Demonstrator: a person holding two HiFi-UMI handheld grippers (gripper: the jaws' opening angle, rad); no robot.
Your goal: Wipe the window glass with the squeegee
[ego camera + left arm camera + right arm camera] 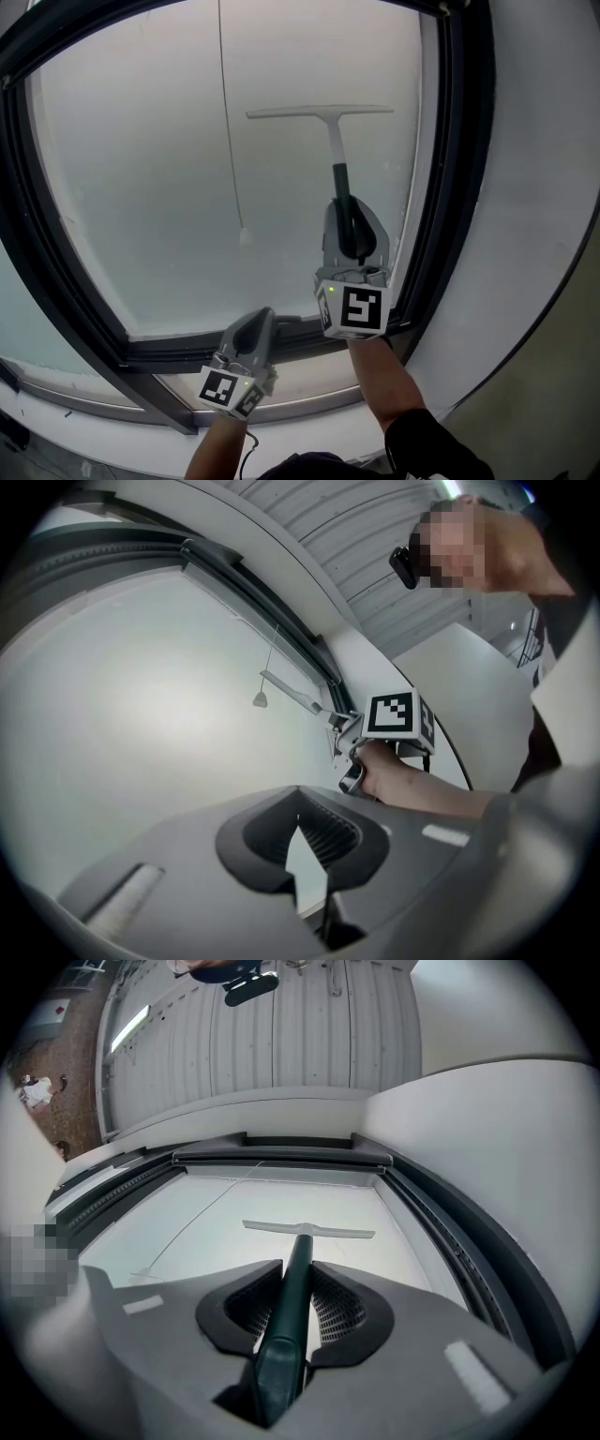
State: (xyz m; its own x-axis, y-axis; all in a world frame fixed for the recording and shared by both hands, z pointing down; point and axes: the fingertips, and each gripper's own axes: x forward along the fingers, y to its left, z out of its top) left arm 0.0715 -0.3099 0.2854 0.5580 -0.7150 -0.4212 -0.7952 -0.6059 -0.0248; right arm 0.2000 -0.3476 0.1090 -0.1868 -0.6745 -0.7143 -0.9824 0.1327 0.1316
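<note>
Right gripper (298, 1283): its jaws are clamping the dark green handle of the squeegee (336, 150), one pad pressing on each side.
Squeegee: the handle is running straight out ahead of the right jaws. The pale blade is lying crosswise against the window glass (141, 187), well ahead of the tips, in the upper part of the pane.
Left gripper (249, 336): its jaws are sitting together at the tips, holding nothing. It is hanging below and to the left of the right jaws, just over the bottom rail of the dark window frame (461, 141).
Pull cord (228, 122): a thin line is hanging down the glass to the left of the blade. It is ending in a small weight to the left of the right jaws, apart from both grippers.
Frame upright: it is standing close on the right of the right jaws, hemming in the blade's right end.
Wall (534, 187): a pale surface is spreading out beyond the frame, further right.
</note>
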